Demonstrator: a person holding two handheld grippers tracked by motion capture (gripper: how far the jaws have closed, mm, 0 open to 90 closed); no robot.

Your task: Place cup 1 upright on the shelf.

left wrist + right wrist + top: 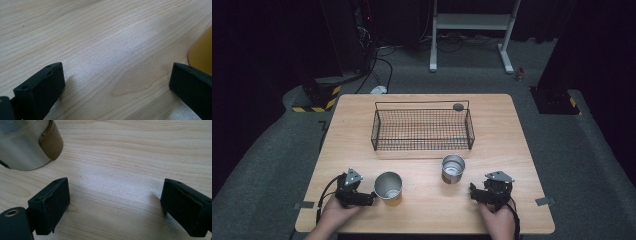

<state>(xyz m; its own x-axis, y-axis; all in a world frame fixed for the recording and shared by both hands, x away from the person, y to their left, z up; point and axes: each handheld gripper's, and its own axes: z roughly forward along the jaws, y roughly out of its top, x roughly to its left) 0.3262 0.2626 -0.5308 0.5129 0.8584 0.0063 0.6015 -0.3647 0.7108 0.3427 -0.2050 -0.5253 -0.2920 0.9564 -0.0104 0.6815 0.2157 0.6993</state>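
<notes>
Left gripper [371,198], jaws wide and empty, just beside the yellow cup [388,187]: light, rigid, slick-walled; best pinched across its rim. Right gripper [473,192] likewise agape, near the steel cup [453,168].

- No text, label, brand, number or sign can be read in any view.
- The yellow cup [388,187] just beside the left gripper's [368,198] fingers bears no lettering.
- The steel cup [453,168], ahead of the right gripper's [474,193] fingers, shows bare metal.
</notes>
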